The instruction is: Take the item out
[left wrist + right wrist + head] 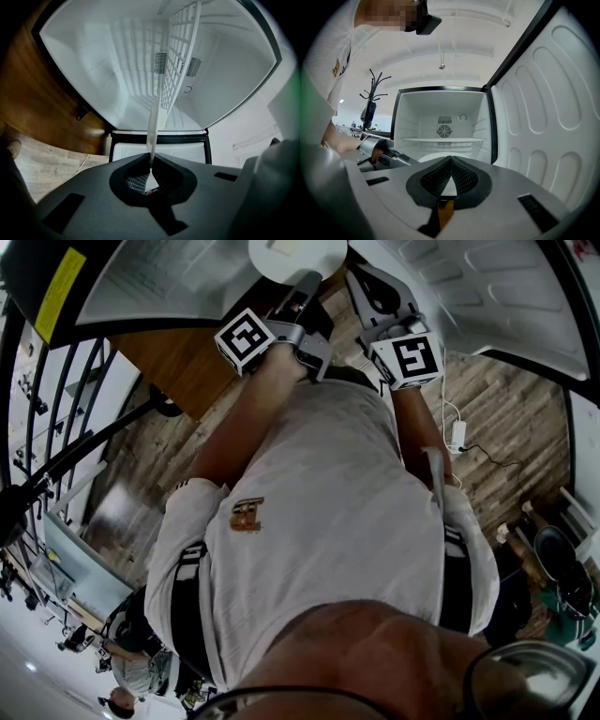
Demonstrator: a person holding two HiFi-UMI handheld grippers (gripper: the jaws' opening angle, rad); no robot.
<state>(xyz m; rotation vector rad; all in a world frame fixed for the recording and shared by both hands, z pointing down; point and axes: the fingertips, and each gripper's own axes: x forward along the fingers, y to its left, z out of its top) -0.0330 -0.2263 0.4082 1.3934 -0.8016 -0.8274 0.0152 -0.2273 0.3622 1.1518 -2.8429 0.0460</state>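
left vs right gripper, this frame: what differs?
The left gripper is shut on the thin rim of the plate; the right gripper is shut on nothing, the plate lying beyond its tips. The left gripper is rolled on its side, so the shelf stands upright in its view; the right gripper is level, and the shelf lies flat in its view. Both point into the open fridge.

White wire shelf (pixel 443 139) (inside fridge (pixel 412 117))

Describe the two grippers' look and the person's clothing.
The left gripper and right gripper have grey bodies, dark jaws with ribbed pads. Each carries a white cube with black square markers. The person wears a light short-sleeved shirt with black straps.
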